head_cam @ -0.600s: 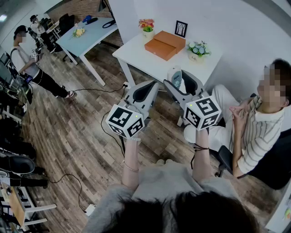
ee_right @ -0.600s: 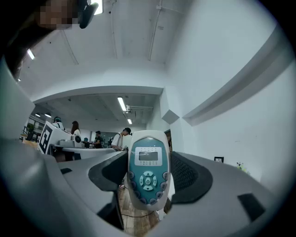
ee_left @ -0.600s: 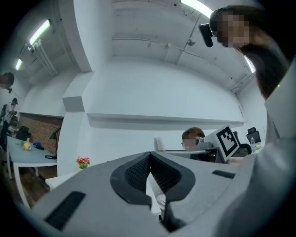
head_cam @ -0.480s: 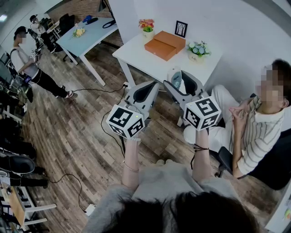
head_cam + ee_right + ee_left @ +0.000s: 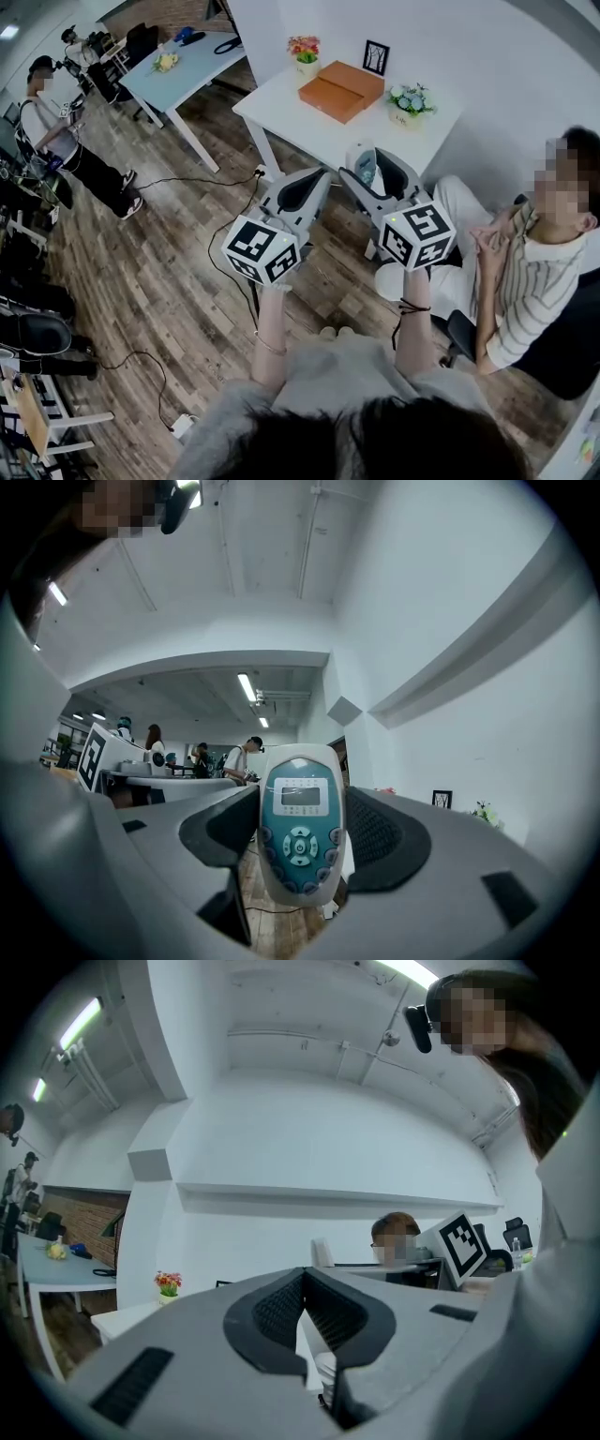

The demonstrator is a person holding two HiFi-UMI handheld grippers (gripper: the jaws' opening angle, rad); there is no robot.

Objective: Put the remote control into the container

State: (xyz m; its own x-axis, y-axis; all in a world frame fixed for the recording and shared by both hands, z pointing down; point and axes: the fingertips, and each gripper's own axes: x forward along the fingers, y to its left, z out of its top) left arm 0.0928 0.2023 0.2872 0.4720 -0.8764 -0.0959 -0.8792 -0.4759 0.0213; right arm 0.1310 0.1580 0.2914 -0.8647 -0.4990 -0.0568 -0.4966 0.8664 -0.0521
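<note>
One white table stands ahead of you and below the grippers, and it carries the orange box, which is probably the container the task means. The box sits near the table's middle, between a flower pot and a small framed picture; the head view does not show whether it is open. Nearer you, both grippers are raised about level over the wooden floor, well short of the table edge. Your left gripper has its jaw tips closed together with nothing between them, so it is spare and carried alongside. Your right gripper has its jaws spread wide and clamped on the remote control. The remote stands upright between the pads, keypad facing the gripper's camera, gripped by its long sides, likely so that it can be lowered end-first. It is not yet over the box, so the carry is unfinished.
</note>
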